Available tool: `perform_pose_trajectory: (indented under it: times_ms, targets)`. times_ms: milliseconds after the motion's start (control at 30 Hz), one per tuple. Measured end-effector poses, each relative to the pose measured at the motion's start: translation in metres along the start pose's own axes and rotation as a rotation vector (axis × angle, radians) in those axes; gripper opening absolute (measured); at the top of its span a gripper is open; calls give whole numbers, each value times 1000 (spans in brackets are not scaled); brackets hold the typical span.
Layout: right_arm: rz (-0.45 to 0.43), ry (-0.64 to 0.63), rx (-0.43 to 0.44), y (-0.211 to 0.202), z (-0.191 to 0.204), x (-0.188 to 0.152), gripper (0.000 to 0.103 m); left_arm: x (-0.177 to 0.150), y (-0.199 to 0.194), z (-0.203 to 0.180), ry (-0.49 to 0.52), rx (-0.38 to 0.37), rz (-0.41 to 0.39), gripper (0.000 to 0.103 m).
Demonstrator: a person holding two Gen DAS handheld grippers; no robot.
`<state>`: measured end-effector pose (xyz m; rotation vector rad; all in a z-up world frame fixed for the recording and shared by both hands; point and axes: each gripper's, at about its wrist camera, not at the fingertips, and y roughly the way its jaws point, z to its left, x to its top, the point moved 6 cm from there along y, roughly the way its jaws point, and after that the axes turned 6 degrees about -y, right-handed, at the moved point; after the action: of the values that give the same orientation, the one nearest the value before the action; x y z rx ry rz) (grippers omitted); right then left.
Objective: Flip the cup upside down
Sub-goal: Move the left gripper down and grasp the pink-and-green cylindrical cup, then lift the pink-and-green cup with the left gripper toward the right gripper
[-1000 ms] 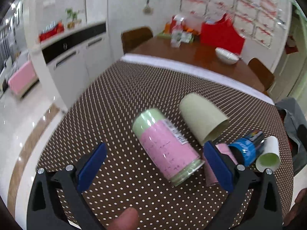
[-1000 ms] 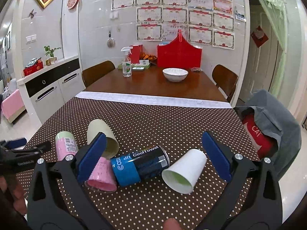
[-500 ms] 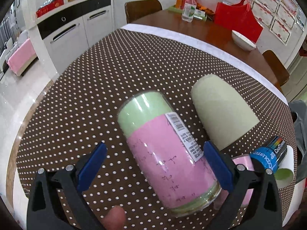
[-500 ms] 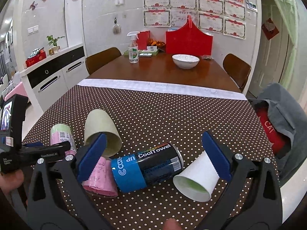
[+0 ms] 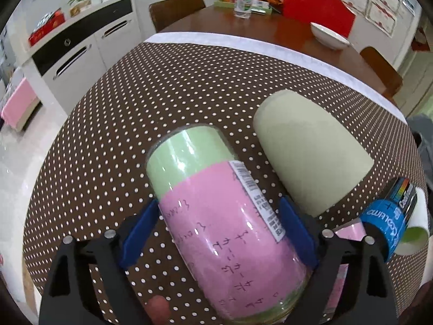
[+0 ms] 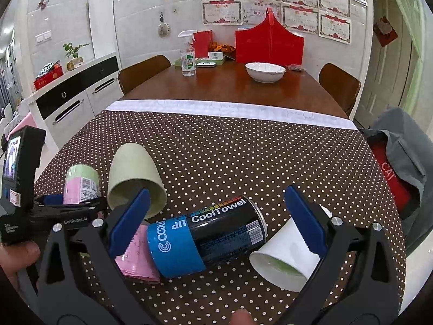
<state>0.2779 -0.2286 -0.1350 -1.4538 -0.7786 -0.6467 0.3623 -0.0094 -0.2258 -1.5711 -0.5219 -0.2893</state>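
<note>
A pink and green cup [image 5: 216, 211] lies on its side on the dotted tablecloth [image 5: 162, 86]. My left gripper [image 5: 216, 233] has its blue pads on both sides of it, closed in on its pink part. The same cup shows at the left of the right wrist view [image 6: 81, 184], with the left gripper [image 6: 67, 203] around it. My right gripper [image 6: 216, 216] is open and empty, hovering over a black and blue can [image 6: 211, 235] lying on its side.
A pale green cup [image 5: 305, 154] lies on its side just right of the held cup. A white paper cup [image 6: 284, 257] and a small pink cup [image 6: 138, 257] lie beside the can. A wooden table [image 6: 230, 86] with a white bowl [image 6: 265, 71] stands behind.
My left gripper has moved forward around the pink and green cup and narrowed onto it. My right gripper has moved slightly closer to the can and stays open.
</note>
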Motion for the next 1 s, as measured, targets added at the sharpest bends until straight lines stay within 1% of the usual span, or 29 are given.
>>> perform_pose_trajectory:
  times_ms: [267,433,500,600,733,1000]
  targets:
    - [0,15,1,1,-4,-3,97,0,-2,-16,118,31,-43,82]
    - [-6,25,-2,-3,-8,-2,97,0,-6,-24,175,-9,-50,76]
    - [-8,28,-3,-5,-9,-2,97,-4,-8,-23,186,-29,-47,75]
    - [-12,31,-6,-7,-10,-2,97,-9,-12,-21,207,-36,-45,74]
    - [-17,36,-5,-11,-11,-3,97,-13,-19,-12,208,-39,-48,73]
    - [-33,43,-6,-22,-9,-4,97,-17,-45,-2,205,-65,-82,72]
